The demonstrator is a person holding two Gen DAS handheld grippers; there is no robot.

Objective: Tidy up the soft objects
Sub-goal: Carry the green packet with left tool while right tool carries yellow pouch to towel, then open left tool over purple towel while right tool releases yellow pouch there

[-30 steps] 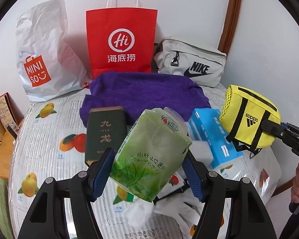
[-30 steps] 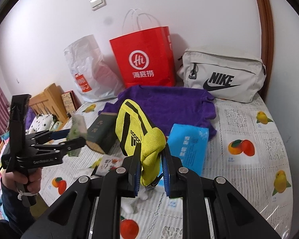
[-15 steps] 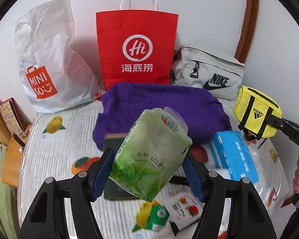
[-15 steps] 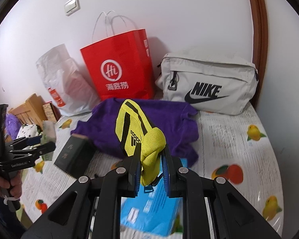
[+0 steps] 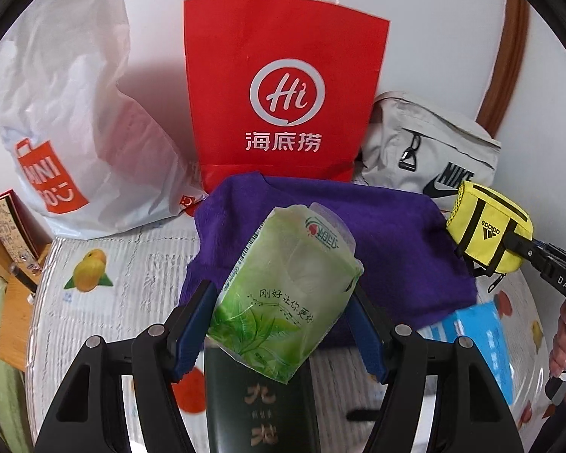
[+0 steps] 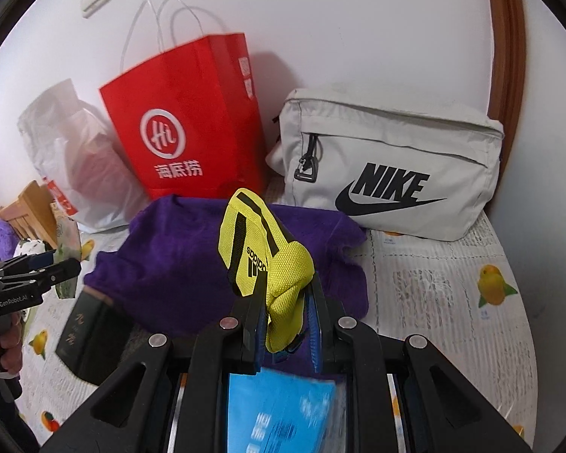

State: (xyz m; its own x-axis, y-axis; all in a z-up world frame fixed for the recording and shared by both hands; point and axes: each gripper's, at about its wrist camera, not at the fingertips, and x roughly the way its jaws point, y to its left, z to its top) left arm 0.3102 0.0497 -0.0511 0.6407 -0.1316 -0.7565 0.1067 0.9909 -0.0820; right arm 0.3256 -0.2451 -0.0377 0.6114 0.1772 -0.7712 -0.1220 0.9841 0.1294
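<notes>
My left gripper [image 5: 283, 324] is shut on a green tissue pack [image 5: 283, 294] and holds it above the table, in front of the red paper bag [image 5: 283, 87]. My right gripper [image 6: 288, 324] is shut on a yellow Adidas pouch [image 6: 264, 260], held over the purple towel [image 6: 177, 264]. The pouch also shows in the left wrist view [image 5: 486, 234], at the right. The tissue pack shows at the left edge of the right wrist view [image 6: 66, 253]. A grey Nike bag [image 6: 388, 166] stands at the back right.
A white Miniso plastic bag [image 5: 64, 120] stands at the back left. A dark green box [image 5: 260, 407] lies below the left gripper. A blue tissue pack [image 6: 279, 415] lies under the right gripper. The fruit-print table cover [image 6: 452, 302] shows at the right.
Both grippers have moved forward toward the bags at the back wall, each still holding its object. The red bag and the Nike bag look larger and closer.
</notes>
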